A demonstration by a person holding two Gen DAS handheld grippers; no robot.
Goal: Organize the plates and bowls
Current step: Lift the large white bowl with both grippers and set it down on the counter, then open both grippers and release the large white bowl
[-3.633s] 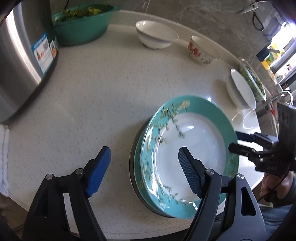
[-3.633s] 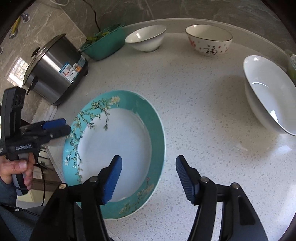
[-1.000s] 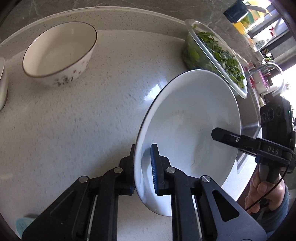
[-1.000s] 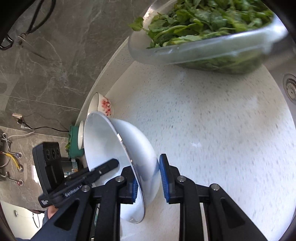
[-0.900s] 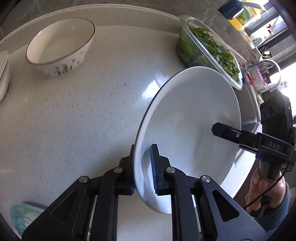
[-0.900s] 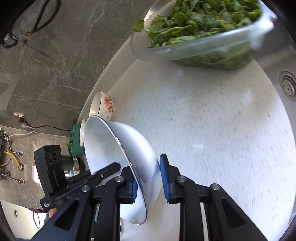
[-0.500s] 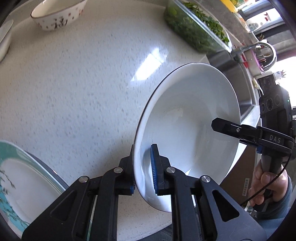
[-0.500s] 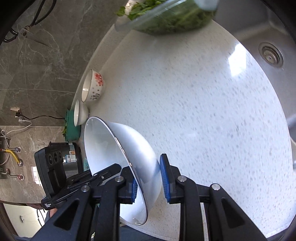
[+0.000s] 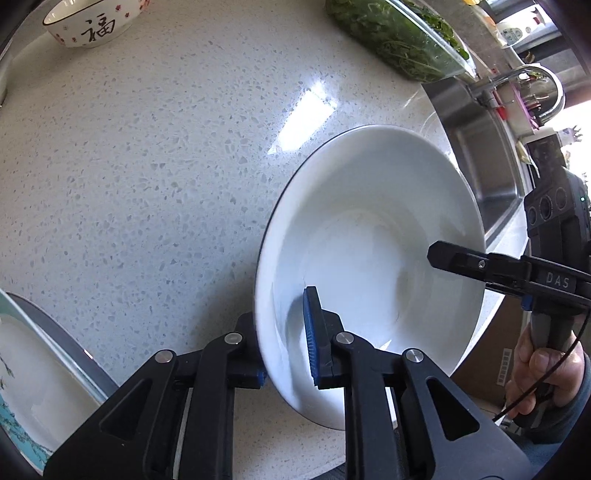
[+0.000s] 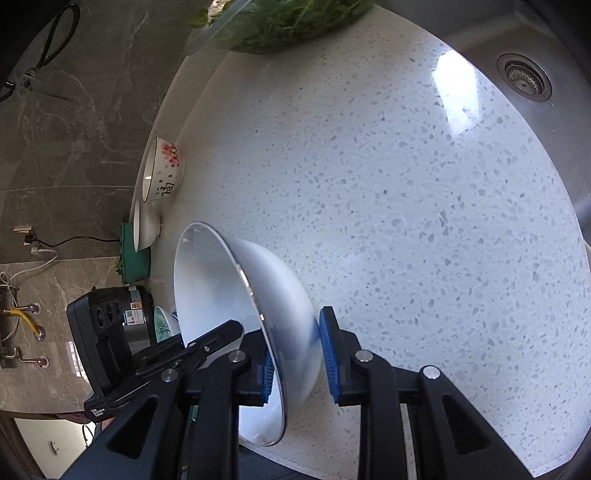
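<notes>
Worktop (image 9: 147, 166): speckled white, sink (image 9: 484, 147) at its right edge.
My left claw (image 9: 284, 347): jaws opening, still pinching white bowl (image 9: 369, 236) rim.
My right claw (image 10: 295, 369): clamped on opposite rim.

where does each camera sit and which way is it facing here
Left wrist: sits on the left gripper, looking steeply down at the speckled countertop; its fingers pinch the near rim of the white bowl, with the right gripper and the hand holding it at right.
Right wrist: sits on the right gripper, looking along the countertop toward the sink; its fingers straddle the bowl's wall, with the left gripper at lower left.
Shared: white bowl, countertop, patterned bowl, greens container.
</notes>
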